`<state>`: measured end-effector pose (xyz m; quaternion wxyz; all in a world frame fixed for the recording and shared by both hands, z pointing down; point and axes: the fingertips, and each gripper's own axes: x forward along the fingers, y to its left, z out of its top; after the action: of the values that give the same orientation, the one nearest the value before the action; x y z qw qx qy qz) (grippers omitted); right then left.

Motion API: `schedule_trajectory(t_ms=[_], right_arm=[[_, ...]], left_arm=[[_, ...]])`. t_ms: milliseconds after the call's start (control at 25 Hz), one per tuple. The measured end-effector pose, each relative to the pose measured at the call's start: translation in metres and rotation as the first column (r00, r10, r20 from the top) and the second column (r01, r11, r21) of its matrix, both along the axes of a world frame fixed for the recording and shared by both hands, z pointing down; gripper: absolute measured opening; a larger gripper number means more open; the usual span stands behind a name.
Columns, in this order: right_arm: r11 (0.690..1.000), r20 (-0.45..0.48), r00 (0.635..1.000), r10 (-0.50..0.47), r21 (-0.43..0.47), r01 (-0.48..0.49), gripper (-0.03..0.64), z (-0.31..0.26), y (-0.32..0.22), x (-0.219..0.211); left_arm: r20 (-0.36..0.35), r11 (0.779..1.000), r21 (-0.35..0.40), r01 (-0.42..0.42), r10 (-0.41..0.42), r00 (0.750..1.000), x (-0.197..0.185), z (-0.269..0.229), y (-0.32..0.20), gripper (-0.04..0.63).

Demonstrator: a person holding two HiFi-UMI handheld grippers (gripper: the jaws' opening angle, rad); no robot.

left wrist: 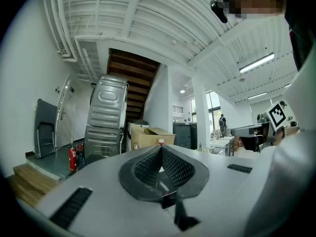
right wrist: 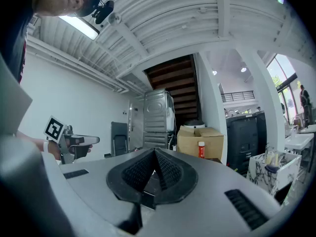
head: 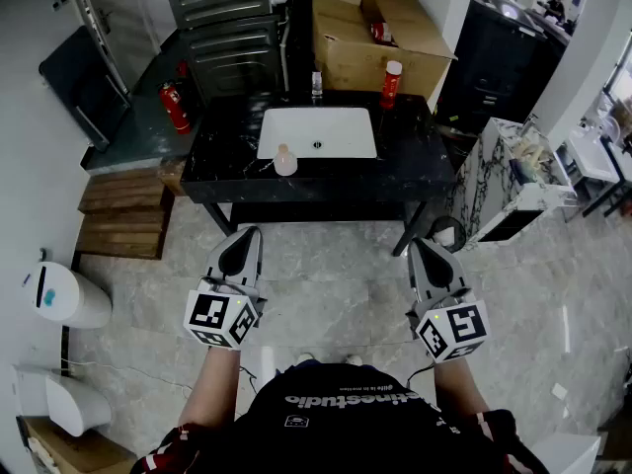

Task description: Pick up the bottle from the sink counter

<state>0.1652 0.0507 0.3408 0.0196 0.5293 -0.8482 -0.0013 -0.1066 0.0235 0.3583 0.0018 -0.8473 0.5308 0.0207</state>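
On the black sink counter (head: pixel 222 171) a small peach bottle (head: pixel 284 160) stands just left of the white basin (head: pixel 316 131). At the back right of the counter is a red bottle with a white cap (head: pixel 391 85) (right wrist: pixel 201 149), and a small clear bottle (head: pixel 317 85) stands behind the basin. Both grippers hang over the floor, well short of the counter. My left gripper (head: pixel 247 233) (left wrist: pixel 161 148) is shut with nothing in it. My right gripper (head: pixel 423 245) (right wrist: pixel 154 151) has its jaws together too and holds nothing.
An open cardboard box (head: pixel 370 38) sits behind the counter, with a grey metal cabinet (head: pixel 222 23) to its left. A red fire extinguisher (head: pixel 176 107) and wooden steps (head: pixel 123 210) are at the left. A marble-patterned bin (head: pixel 509 181) stands at the right. A white toilet (head: pixel 59 299) is at the near left.
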Motion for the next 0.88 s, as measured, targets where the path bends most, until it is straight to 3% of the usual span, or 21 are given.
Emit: schedule_trajectory(t_ms=[400,600,880], right_arm=[[1.0,0.003,1.0,-0.004,0.007,0.004,0.037,-0.003,-0.007,0.01],[0.998,0.069,0.996,-0.057,0.03,0.055,0.04,-0.01,-0.006,0.013],[0.995,0.064,0.993,-0.095,-0.01,0.095,0.04,0.004,-0.008,0.032]], left_arm=[[0.009,1.0,-0.006,0.001,-0.001,1.0,0.011,-0.003,-0.005,0.014],[0.009,1.0,-0.017,0.0,0.0,1.0,0.018,0.001,-0.008,0.014],[0.021,0.999,-0.019,0.033,-0.033,0.999,0.038,0.005,-0.009,0.014]])
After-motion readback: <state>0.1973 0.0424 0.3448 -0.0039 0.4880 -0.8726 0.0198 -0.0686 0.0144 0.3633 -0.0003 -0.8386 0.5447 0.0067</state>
